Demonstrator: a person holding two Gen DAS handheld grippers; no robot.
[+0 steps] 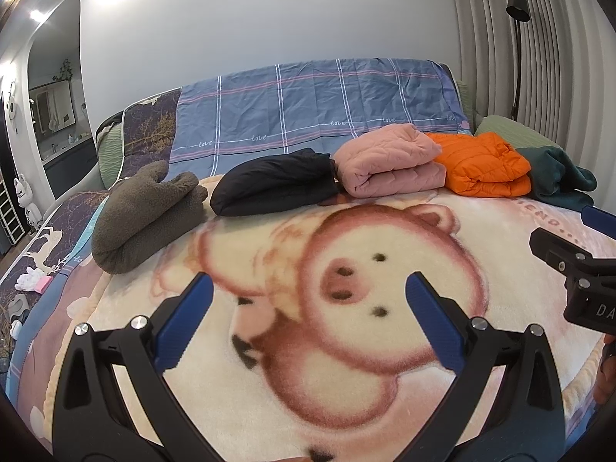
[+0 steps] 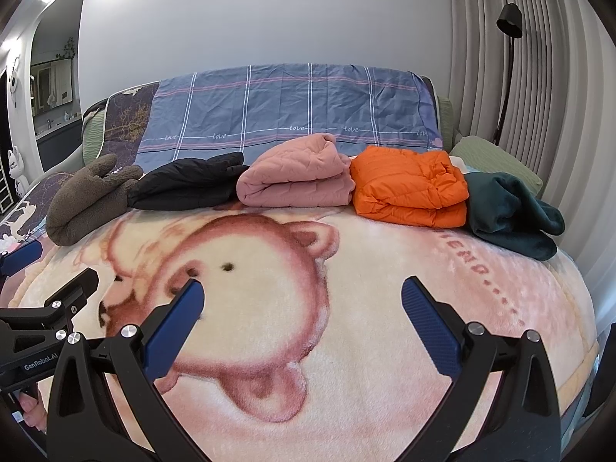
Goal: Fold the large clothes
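A bed covered by a cream and pink plush blanket (image 1: 385, 404) printed with a cartoon bear fills both wrist views. The left gripper (image 1: 308, 319) hovers over the blanket with its blue-padded fingers spread wide and nothing between them. The right gripper (image 2: 302, 323) hovers the same way, fingers wide apart and empty. In the left wrist view the right gripper shows at 3 o'clock; in the right wrist view the left gripper sits at 9 o'clock.

Five folded garments lie in a row across the far edge of the blanket, at 12 o'clock from both grippers, the row running left to right. From the left: a brown fleece garment (image 2: 88, 200), its long axis slanting from 7 to 1 o'clock; a black jacket (image 2: 188, 184), long axis left to right; a pink quilted garment (image 2: 296, 181), folded edge facing left; an orange puffer jacket (image 2: 412, 188); and a dark green garment (image 2: 512, 219), loosely bunched, at 2 o'clock. Neighbours touch or overlap.

Behind the row, a blue checked sheet (image 2: 288, 104) drapes over the headboard. A black floor lamp (image 2: 508, 23) stands by the curtain at 1 o'clock.
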